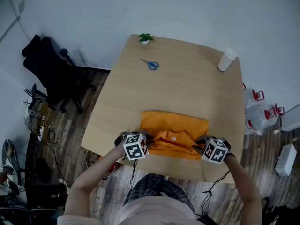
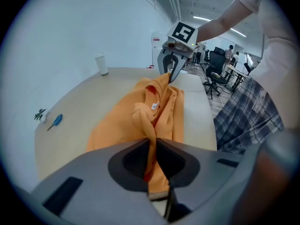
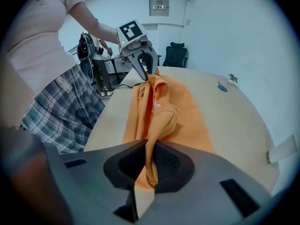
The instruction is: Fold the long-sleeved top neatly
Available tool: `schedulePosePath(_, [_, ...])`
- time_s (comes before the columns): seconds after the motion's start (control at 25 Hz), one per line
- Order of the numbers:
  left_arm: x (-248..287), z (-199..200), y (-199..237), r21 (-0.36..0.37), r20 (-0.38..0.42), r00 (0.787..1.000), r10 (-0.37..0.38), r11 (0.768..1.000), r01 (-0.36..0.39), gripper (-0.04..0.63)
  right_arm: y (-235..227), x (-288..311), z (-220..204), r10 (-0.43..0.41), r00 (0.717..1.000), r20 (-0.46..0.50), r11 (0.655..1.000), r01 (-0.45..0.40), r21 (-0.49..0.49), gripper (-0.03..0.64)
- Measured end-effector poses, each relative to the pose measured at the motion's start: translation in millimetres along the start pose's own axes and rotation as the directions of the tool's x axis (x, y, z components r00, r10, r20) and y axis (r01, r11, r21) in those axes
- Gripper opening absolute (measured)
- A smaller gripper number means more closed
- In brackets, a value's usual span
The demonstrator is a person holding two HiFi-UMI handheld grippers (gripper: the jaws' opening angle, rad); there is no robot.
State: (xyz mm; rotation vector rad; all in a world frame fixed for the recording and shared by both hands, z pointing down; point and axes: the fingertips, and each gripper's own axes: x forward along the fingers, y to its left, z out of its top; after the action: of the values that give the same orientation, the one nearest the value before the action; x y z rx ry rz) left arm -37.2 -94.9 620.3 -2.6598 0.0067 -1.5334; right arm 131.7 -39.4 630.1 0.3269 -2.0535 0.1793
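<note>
An orange long-sleeved top [image 1: 173, 128] lies partly folded on the wooden table [image 1: 187, 83], near its front edge. My left gripper [image 1: 146, 143] is shut on the top's near left edge, and orange cloth [image 2: 151, 150] runs pinched between its jaws. My right gripper [image 1: 199, 148] is shut on the near right edge, with a fold of cloth [image 3: 151, 153] squeezed between its jaws. The held edge is bunched and lifted between the two grippers. A small white label [image 1: 174, 138] shows at the collar. Each gripper view shows the other gripper [image 2: 171, 70] [image 3: 146, 69] at the far end of the cloth.
Blue scissors [image 1: 152, 64] and a small potted plant [image 1: 145, 38] lie at the table's far left. A white paper cup [image 1: 227, 60] stands at the far right corner. A black office chair [image 1: 51, 71] stands left of the table. White bags [image 1: 258, 111] sit on the floor at right.
</note>
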Motion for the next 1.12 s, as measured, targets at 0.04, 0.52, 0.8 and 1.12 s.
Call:
schedulePosePath(0.04, [2.8, -2.4, -5.7, 0.010, -0.008, 1.000, -0.010, 1.000, 0.010, 0.048, 5.9, 4.1, -1.9, 0.011, 1.000, -0.013, 1.000, -0.011, -0.012, 0.044])
schedulePosePath(0.52, [12.1, -28.4, -45.3, -0.017, 0.008, 0.992, -0.129, 0.991, 0.130, 0.055, 54.5, 29.2, -32.0, 0.069, 0.997, -0.042, 0.996, -0.071, -0.050, 0.055])
schedulePosePath(0.8, [17.1, -40.2, -67.6, -0.078, -0.014, 0.976, -0.219, 0.973, 0.217, 0.117, 76.0, 36.6, -40.1, 0.115, 0.993, -0.035, 0.993, -0.114, 0.008, 0.160])
schedulePosePath(1.12, [12.2, -44.2, -83.6, -0.094, -0.040, 0.961, -0.275, 0.958, 0.270, 0.164, 98.0, 32.3, -50.8, 0.131, 0.990, -0.056, 0.991, -0.129, 0.035, 0.199])
